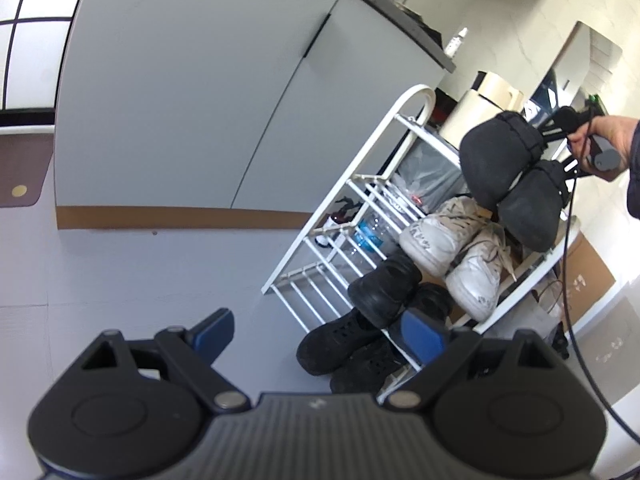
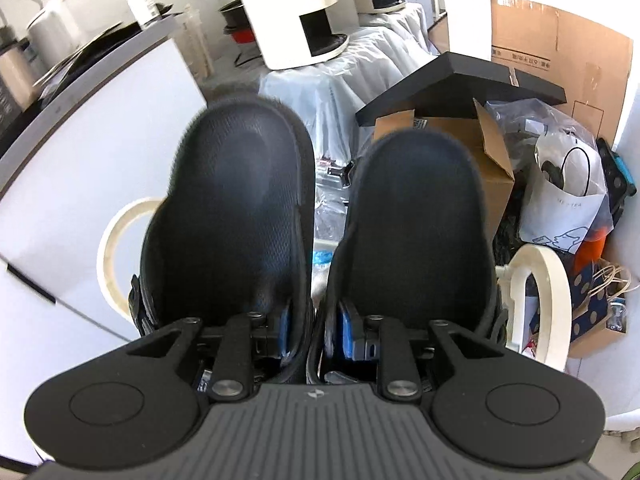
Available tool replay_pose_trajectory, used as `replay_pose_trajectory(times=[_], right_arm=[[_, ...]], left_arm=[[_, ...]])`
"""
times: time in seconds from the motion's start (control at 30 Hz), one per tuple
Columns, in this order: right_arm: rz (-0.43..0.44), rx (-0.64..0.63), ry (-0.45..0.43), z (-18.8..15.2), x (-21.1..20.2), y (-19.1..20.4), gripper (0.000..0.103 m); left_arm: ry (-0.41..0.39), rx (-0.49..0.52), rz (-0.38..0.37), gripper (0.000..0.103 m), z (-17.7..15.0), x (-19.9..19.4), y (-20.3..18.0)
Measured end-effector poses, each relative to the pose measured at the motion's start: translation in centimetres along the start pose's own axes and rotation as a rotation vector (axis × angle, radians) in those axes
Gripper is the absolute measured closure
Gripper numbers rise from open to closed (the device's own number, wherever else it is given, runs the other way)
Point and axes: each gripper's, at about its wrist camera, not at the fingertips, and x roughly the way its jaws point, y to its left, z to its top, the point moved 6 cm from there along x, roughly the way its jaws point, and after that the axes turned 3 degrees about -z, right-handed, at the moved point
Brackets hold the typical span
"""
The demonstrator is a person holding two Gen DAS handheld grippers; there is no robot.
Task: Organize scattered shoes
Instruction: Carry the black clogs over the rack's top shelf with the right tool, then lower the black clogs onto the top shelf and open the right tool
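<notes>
A white shoe rack [image 1: 356, 216] stands beside a grey cabinet. It holds a pair of white sneakers [image 1: 452, 244], black boots [image 1: 384, 288] and black shoes [image 1: 340, 344]. My right gripper [image 2: 314, 332] is shut on a pair of black sneakers [image 2: 236, 208], pinching their inner heel walls together; the pair also shows in the left wrist view [image 1: 504, 168], held in the air above the rack's top. My left gripper [image 1: 320, 332] is open and empty, low over the floor in front of the rack.
A grey cabinet [image 1: 180, 100] stands left of the rack. Behind the rack lie plastic bottles [image 1: 372, 232], bags and cardboard boxes [image 2: 560, 48]. A white round appliance [image 2: 296, 12] sits on a covered table. The rack's white hoop ends [image 2: 540, 300] flank the held shoes.
</notes>
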Motion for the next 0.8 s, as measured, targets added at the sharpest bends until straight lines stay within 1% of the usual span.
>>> replay_pose_trajectory(times=[0.17, 0.3, 0.47, 0.57, 0.6, 0.63, 0.67, 0.73, 0.77, 0.8], right_arm=[[-0.025, 0.01, -0.019, 1.2, 1.6, -0.5, 0.078], [-0.045, 0.012, -0.031, 1.8, 3.0, -0.8, 0.083], [-0.068, -0.03, -0.067, 2.1, 4.1, -0.6, 0.083], [-0.064, 0.01, -0.064, 2.2, 4.8, -1.5, 0.079], [-0.054, 0.027, -0.068, 2.3, 4.8, -1.8, 0.071], [-0.042, 0.047, -0.074, 2.4, 4.8, -2.1, 0.057], [-0.035, 0.058, -0.079, 2.4, 4.7, -2.3, 0.05], [-0.019, 0.076, -0.111, 2.8, 3.9, -2.6, 0.03], [-0.017, 0.078, -0.119, 2.8, 3.6, -2.7, 0.026], [-0.017, 0.073, -0.127, 2.9, 3.3, -2.6, 0.019]], left_arm=[[0.02, 0.025, 0.005, 0.01, -0.3, 0.8, -0.3], [0.042, 0.043, 0.01, 0.01, -0.7, 1.2, -0.4], [0.056, 0.053, 0.013, 0.01, -1.0, 1.1, -0.5], [0.057, 0.057, 0.012, 0.01, -1.1, 1.0, -0.6], [0.058, 0.059, 0.011, 0.01, -1.1, 1.0, -0.6], [0.058, 0.061, 0.011, 0.01, -1.1, 1.0, -0.6], [0.059, 0.065, 0.012, 0.01, -1.1, 1.0, -0.6], [0.062, 0.07, 0.014, 0.01, -1.2, 0.9, -0.7], [0.062, 0.071, 0.013, 0.01, -1.2, 1.0, -0.8], [0.062, 0.073, 0.011, 0.01, -1.2, 1.0, -0.8]])
